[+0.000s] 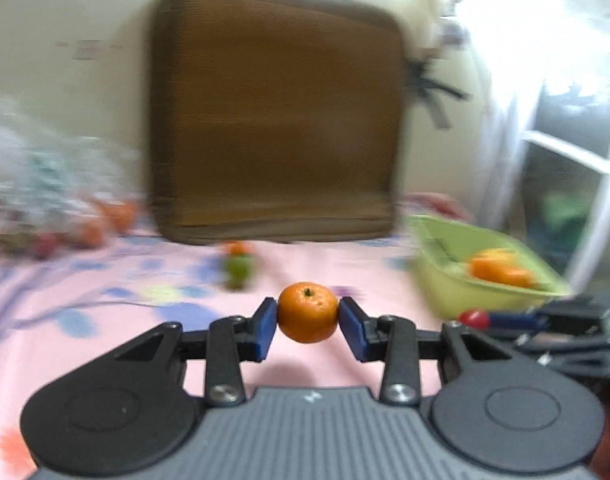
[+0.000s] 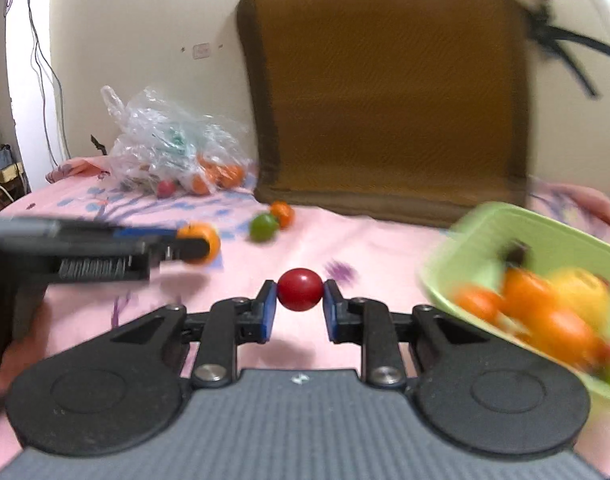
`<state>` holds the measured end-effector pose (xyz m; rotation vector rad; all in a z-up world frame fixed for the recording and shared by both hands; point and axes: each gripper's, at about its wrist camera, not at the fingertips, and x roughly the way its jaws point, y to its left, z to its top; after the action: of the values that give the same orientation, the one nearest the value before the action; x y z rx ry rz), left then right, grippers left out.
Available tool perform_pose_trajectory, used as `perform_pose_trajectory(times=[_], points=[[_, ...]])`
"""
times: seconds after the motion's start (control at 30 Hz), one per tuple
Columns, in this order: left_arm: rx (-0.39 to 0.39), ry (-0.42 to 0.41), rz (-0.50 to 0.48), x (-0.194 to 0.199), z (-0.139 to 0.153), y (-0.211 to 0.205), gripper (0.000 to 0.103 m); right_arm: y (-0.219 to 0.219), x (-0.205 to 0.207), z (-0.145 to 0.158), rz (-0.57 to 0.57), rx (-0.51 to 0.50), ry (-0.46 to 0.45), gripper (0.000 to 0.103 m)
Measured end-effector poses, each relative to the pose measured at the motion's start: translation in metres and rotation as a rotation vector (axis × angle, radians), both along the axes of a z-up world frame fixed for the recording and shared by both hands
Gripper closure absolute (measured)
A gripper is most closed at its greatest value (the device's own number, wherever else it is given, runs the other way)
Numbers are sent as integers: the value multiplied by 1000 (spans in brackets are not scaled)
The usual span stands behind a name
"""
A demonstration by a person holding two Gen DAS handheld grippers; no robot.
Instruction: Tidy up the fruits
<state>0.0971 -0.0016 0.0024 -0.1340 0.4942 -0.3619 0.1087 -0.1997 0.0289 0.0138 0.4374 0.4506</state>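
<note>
My left gripper (image 1: 308, 314) is shut on a small orange (image 1: 308, 312) and holds it above the pink sheet. It shows from the side in the right wrist view (image 2: 193, 246). My right gripper (image 2: 300, 298) is shut on a small red fruit (image 2: 300, 289); that fruit also shows at the right of the left wrist view (image 1: 475, 318). A green bowl (image 2: 505, 224) at the right holds several oranges and a yellow fruit (image 2: 581, 290); it shows in the left wrist view too (image 1: 449, 280). A green fruit (image 2: 264, 227) and an orange (image 2: 283, 213) lie on the sheet ahead.
A clear plastic bag (image 2: 165, 140) with more fruit lies at the back left of the bed. A brown cushion (image 2: 385, 88) leans on the wall behind. A white shelf frame (image 1: 565, 148) stands at the far right. Both views are motion-blurred.
</note>
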Motion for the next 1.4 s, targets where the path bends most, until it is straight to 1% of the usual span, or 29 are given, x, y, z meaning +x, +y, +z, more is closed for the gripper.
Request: perform_pose_trajectory(times=[0.07,0.13,0.2,0.3,0.4,0.47,0.57,0.6,0.67,0.93,1.1,1.2,1.4], points=[[-8,-7,-85,-12,7,-23,68,-15,-21,-5,-46,-9,-7,76],[40,-10,-164,-28,13,-57,68,-31,-43,-12,-106,-28,-18,76],[90,0,-199,-41,12,-85,68,-48,-60,-20,-157,-35,-11,76],[143,57,-181,-49,4,-115,68,-69,-73,-31,-221,-5,20,76],[186,83,-116,-54,-7,-129,68,-79,-78,-35,-255,-5,28,75],[195,88,-87,-55,-13,-131,67,-80,-81,-37,-260,-25,24,75],[212,68,-51,-61,-15,-133,63,-84,-86,-45,-244,-55,32,73],[217,61,-40,-62,-16,-134,59,-86,-87,-44,-241,-46,30,73],[234,56,-37,-62,-18,-136,57,-87,-87,-45,-237,-38,37,72],[247,50,-22,-65,-17,-135,54,-87,-90,-46,-235,-32,35,69],[260,45,-21,-66,-17,-136,54,-88,-91,-45,-229,-29,32,61],[255,51,-18,-66,-17,-135,52,-88,-91,-45,-227,-27,33,61],[258,53,-20,-66,-18,-133,51,-88,-91,-45,-226,-26,39,60]])
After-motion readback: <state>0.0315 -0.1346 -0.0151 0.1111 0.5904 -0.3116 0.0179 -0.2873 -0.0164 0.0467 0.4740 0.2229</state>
